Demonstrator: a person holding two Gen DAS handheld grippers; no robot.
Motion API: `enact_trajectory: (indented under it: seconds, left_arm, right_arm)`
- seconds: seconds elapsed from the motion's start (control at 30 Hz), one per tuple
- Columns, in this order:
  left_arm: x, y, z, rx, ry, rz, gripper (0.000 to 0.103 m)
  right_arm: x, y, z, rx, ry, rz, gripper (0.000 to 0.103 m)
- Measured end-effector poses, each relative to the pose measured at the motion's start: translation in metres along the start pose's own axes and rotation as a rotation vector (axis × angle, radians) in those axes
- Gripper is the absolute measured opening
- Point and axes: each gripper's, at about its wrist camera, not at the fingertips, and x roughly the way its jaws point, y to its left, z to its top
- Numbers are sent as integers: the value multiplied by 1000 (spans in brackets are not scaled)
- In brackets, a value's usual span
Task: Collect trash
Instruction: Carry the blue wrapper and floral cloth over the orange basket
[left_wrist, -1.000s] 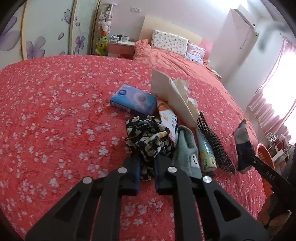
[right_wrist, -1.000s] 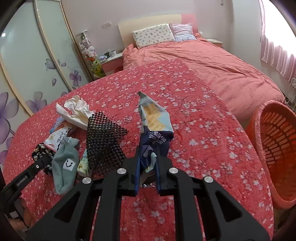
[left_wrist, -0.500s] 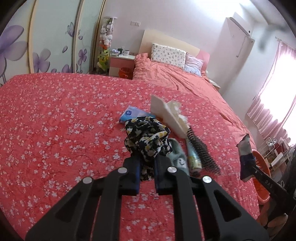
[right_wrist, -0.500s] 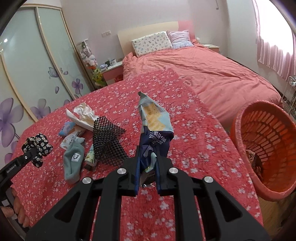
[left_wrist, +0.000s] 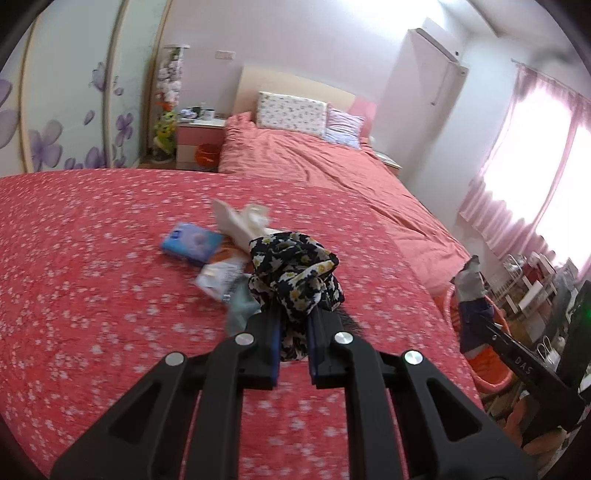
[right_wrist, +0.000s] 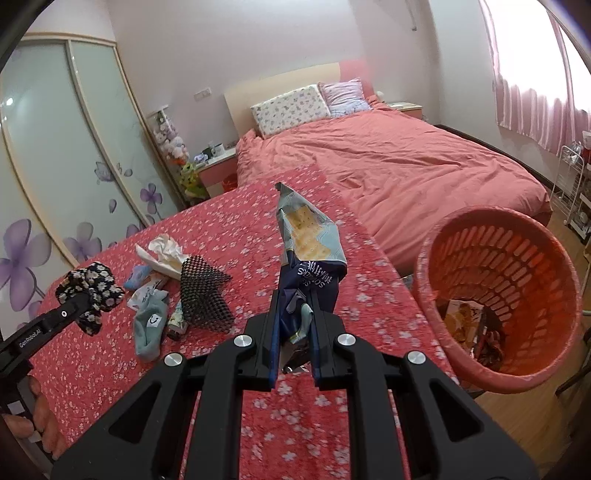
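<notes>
My left tool (left_wrist: 293, 328) is clamped on a bunched black scrunchie (left_wrist: 293, 273) printed with small daisies, soft and ruffled, held clear above the red floral bedspread (left_wrist: 92, 277). My right tool (right_wrist: 293, 332) pinches a crinkled, glossy cracker wrapper (right_wrist: 308, 251), its pointed end standing up. Beside it stands a round orange plastic basket (right_wrist: 436, 258) with slotted walls and scraps inside. On the bedspread lie a black mesh sheet (right_wrist: 203, 295), a crumpled tissue (right_wrist: 164, 251) and a pale green sock (right_wrist: 149, 325).
</notes>
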Motion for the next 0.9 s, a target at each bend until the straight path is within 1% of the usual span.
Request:
enact_trajectory:
  seconds: [0.3,0.9]
  left_arm:
    - [14,-55,-4,58,25,-80,12]
    - [57,-162,-20,183,97,-241,12]
  right_arm:
    - [-19,-33,0,41,-43,-33,13]
    - [-43,-116,2,156,-104,-136,13]
